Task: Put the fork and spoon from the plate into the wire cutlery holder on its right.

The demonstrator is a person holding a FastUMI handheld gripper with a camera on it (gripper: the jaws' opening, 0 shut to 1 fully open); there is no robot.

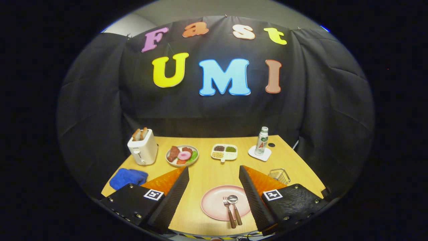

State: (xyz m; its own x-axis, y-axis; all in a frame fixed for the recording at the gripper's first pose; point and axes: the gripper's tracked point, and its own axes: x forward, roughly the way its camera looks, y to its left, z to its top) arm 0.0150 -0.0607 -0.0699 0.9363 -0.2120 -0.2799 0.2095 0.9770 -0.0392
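The tongs (214,180) are hanging wide apart above the counter (207,174), gripping nothing, with one pink plate (214,204) lying between and just below the two fingers. On that plate one fork (228,209) and one spoon (234,205) are lying side by side, heads pointing away and brown handles reaching over the near rim, the two nearly touching. The step in hand appears to be the approach for the first pickup; it would likely go best by lowering the tongs over a single handle, where it overhangs the rim, and closing across its narrow width so that the neighbour is not dragged along. One wire cutlery holder (279,175) is standing just beyond the right finger, to the plate's right, partly hidden, so the carry should be short; the piece would need tipping upright before going in. Farther off, one blue cloth (128,177) is lying at the left, then one white toaster (142,147) carrying two slices, one plate of food (182,155), one three-part dish (224,151) and one bottle (262,141) on one white coaster (259,154).
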